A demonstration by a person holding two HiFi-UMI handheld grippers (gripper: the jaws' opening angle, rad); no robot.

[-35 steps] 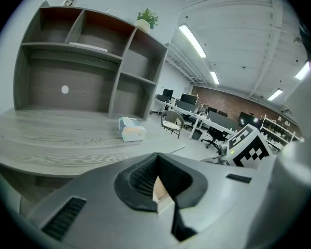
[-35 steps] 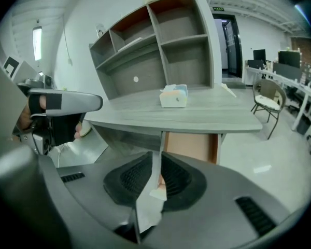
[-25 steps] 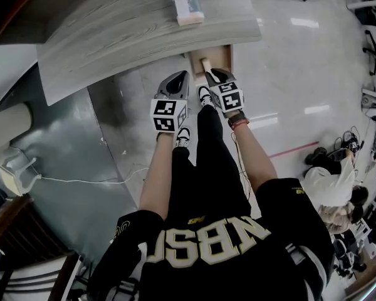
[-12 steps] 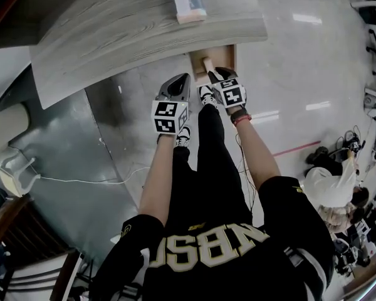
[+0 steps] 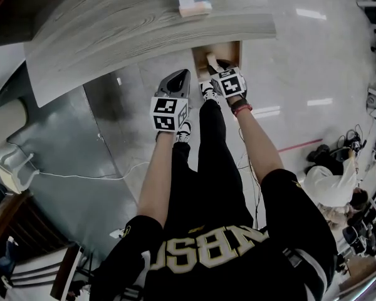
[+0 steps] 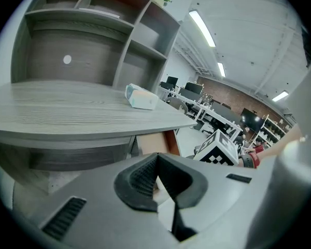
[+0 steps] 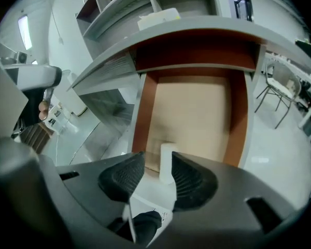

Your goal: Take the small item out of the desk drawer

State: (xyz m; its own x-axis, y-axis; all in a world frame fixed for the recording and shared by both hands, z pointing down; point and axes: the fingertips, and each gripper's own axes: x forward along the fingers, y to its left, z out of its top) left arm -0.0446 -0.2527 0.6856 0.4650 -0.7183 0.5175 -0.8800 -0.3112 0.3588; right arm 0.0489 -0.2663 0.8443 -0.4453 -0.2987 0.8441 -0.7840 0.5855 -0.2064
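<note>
Right gripper (image 7: 156, 162): jaws, just opened, stand apart astride the white item (image 7: 167, 162) in the open drawer (image 7: 197, 113). Left gripper (image 6: 156, 158): jaws together. We judge the item light and stiff; take its narrow sides.

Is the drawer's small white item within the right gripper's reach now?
Probably yes: the drawer is open, the right gripper has just been opening its jaws, small white item showing between them.

Small item (image 7: 166, 161) in drawer (image 7: 197, 105) under desk (image 5: 131, 24)
</note>
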